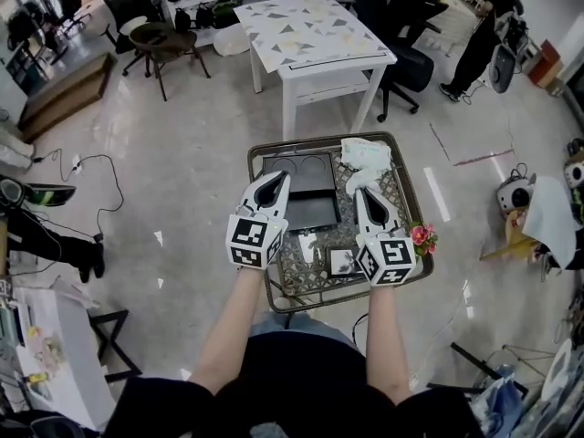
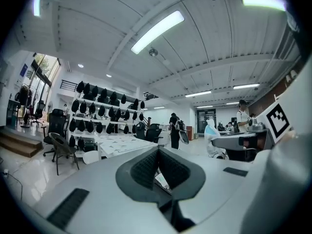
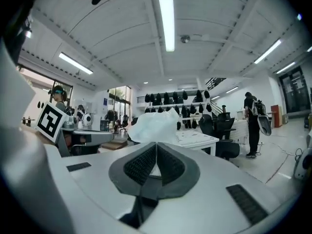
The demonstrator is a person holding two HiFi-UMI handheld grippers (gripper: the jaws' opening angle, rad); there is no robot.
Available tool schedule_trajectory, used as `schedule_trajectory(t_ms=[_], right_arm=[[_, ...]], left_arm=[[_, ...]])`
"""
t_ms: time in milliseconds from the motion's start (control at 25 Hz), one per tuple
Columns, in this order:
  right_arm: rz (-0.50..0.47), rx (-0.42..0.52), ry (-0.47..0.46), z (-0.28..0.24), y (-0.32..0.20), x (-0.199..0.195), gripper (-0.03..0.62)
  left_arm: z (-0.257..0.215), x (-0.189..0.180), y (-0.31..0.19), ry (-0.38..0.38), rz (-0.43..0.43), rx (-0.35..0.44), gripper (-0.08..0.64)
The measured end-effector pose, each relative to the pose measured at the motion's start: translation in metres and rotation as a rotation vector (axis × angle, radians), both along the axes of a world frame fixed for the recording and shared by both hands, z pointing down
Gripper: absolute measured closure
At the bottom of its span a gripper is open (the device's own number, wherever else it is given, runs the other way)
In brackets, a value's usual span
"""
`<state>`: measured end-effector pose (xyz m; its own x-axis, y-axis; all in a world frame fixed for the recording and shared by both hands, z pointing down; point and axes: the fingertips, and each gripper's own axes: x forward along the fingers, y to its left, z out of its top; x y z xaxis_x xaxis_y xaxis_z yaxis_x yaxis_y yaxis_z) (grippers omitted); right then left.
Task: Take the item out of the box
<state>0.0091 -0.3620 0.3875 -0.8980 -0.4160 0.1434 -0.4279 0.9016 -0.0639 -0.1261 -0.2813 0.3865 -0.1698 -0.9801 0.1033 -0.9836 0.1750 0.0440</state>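
Observation:
An open black box (image 1: 308,210) lies on the low metal-patterned table (image 1: 303,279), with its black insert with round recesses (image 1: 297,166) just behind it. Both grippers hover level above the table's near half. My left gripper (image 1: 276,180) (image 2: 157,148) is shut, with nothing held between its pads. My right gripper (image 1: 362,192) (image 3: 156,144) is shut too. A crumpled white bag (image 1: 367,153) (image 3: 153,126) bunches up right at its tips, at jaw height. The pinch itself is hidden behind the jaws.
A small framed card (image 1: 342,261) and pink flowers (image 1: 422,237) lie near the table's right front corner. Beyond stands a white table (image 1: 310,26) with office chairs (image 1: 164,39) around it. A person (image 1: 484,35) stands at the far right. Cables trail across the floor at left.

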Motion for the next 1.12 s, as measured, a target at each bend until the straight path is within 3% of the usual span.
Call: schedule_trajectory(t_ms=[240, 520, 1120], right_arm=[[0.076, 0.002, -0.102, -0.013, 0.009, 0.024, 0.581], [0.122, -0.001, -0.137, -0.012, 0.01, 0.041, 0.581], [0.13, 0.006, -0.112, -0.012, 0.015, 0.036, 0.581]], left_arm=[[-0.014, 0.007, 0.019, -0.026, -0.006, 0.028, 0.54], [-0.011, 0.014, 0.029, -0.038, -0.006, 0.028, 0.54], [0.003, 0.014, 0.034, -0.021, 0.001, -0.003, 0.54]])
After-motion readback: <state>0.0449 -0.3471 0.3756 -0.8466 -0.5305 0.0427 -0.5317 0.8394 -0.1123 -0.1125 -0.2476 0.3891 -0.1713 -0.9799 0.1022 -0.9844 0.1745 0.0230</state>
